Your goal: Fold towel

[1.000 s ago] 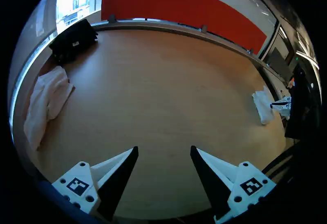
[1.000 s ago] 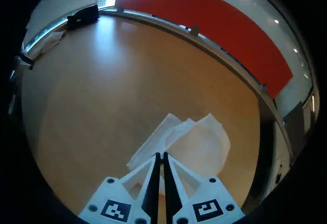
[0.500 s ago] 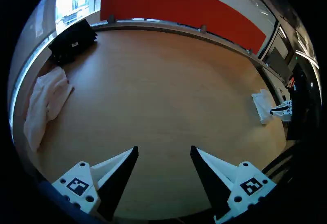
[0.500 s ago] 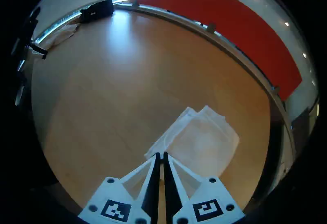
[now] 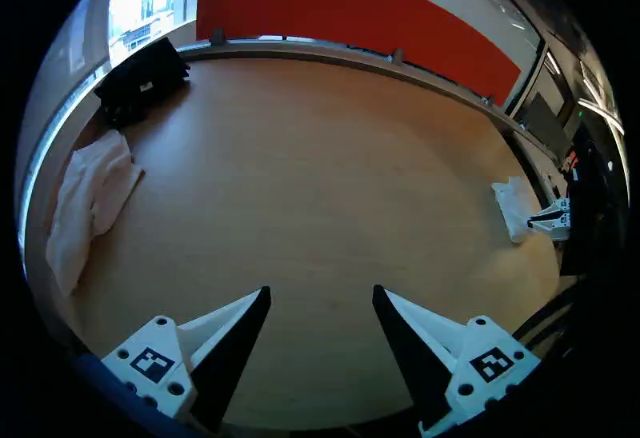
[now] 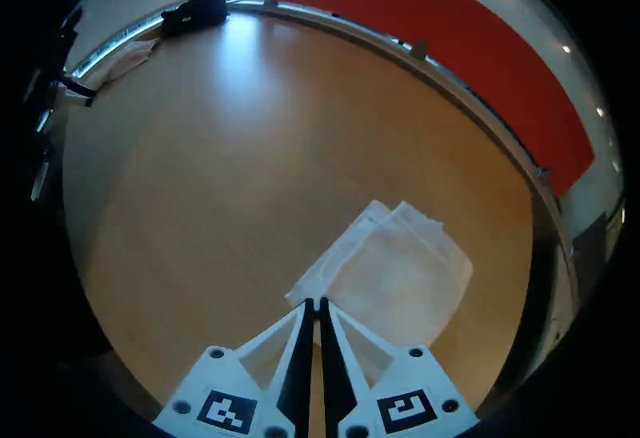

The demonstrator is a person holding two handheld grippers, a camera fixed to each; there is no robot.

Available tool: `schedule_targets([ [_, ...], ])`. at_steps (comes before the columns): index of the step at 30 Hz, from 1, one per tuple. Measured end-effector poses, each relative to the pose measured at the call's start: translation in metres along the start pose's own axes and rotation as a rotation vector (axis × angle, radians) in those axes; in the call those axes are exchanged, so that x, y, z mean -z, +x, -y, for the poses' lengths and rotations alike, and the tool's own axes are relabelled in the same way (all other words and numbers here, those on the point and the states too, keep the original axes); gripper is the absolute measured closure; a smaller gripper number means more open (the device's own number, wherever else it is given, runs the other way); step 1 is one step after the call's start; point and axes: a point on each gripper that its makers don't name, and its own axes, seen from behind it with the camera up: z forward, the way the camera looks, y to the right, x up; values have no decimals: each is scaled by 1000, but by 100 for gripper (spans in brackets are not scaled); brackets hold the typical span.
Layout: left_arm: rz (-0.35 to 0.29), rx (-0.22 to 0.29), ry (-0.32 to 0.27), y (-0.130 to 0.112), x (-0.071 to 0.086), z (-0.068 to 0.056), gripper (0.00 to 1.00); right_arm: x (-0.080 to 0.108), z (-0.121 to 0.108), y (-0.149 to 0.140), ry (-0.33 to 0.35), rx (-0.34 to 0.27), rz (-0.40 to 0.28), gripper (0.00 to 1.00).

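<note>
**Left gripper view:** left tool open, jaws wide apart, over bare bench on the side opposite the red panel. Folded towel lies flat on the bench, off the panel's right end.

**Right gripper view:** right tool closed, pinching the towel's edge farthest from the panel.

**Risk:** w/ one edge held & no 2nd hold, a pull could drag the towel or peel its layers, i.e. undo the fold.

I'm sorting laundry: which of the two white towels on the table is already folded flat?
The folded towel is the one at the right claw, flat in neat layers; the crumpled towel lies near the black bag.
</note>
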Motion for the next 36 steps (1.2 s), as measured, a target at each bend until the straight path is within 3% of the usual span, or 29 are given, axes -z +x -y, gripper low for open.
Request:
schedule_targets([
  [3, 2, 1, -1, 0, 0, 0, 6, -1, -1, -1, -7, 6, 3, 92],
  [5, 2, -1, -1, 0, 0, 0, 6, -2, -1, -4, -12, 7, 10, 82],
  [9, 2, -4, 1, 0, -1, 0, 6, -4, 4, -7, 1, -2, 17, 76],
  [11, 3, -3, 2, 0, -1, 0, 6, -5, 7, -7, 7, -10, 15, 67],
  [15, 4, 0, 1, 0, -1, 0, 6, -5, 9, -8, 12, -26, 9, 58],
  [17, 3, -1, 0, 1, -2, -1, 6, -4, 11, -6, 16, -35, 1, 51],
  [23, 3, -3, -2, 2, -2, -2, 6, -2, 12, 0, 20, -75, -29, 14],
  [36, -4, -3, -9, 7, -3, -2, 6, 2, 10, 11, -16, -174, -107, 12],
])
